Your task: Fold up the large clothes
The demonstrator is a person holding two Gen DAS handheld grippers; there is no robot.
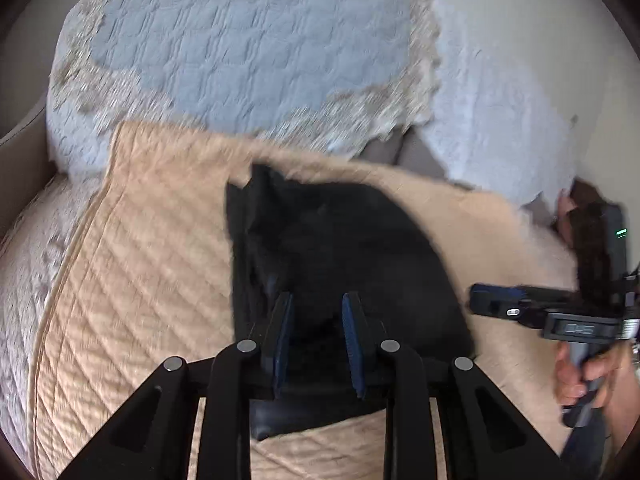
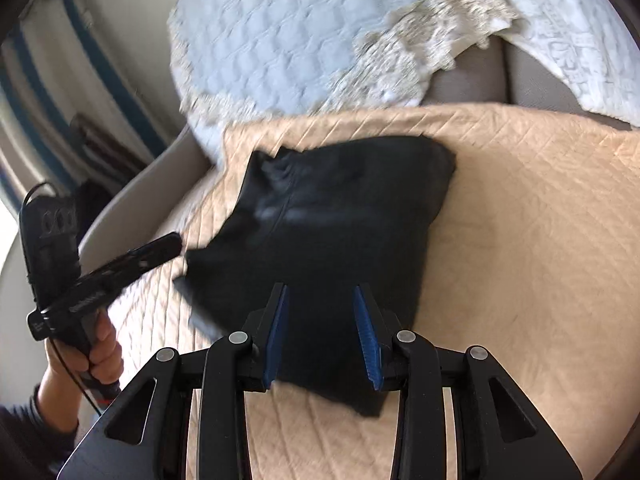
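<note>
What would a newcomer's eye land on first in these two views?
The black garment, bunched into a rough folded heap, lies mid-frame on the tan quilted cover. Both grippers stand open over it: the left gripper above its near edge and the right gripper likewise. Behind, a pale blue quilted throw with lace trim drapes the backrest.

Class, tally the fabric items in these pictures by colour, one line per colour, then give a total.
Black: 1, the garment
Tan: 1, the quilted cover
Pale blue: 1, the lace-edged quilt
White: 1, the textured cloth
Total: 4
</note>
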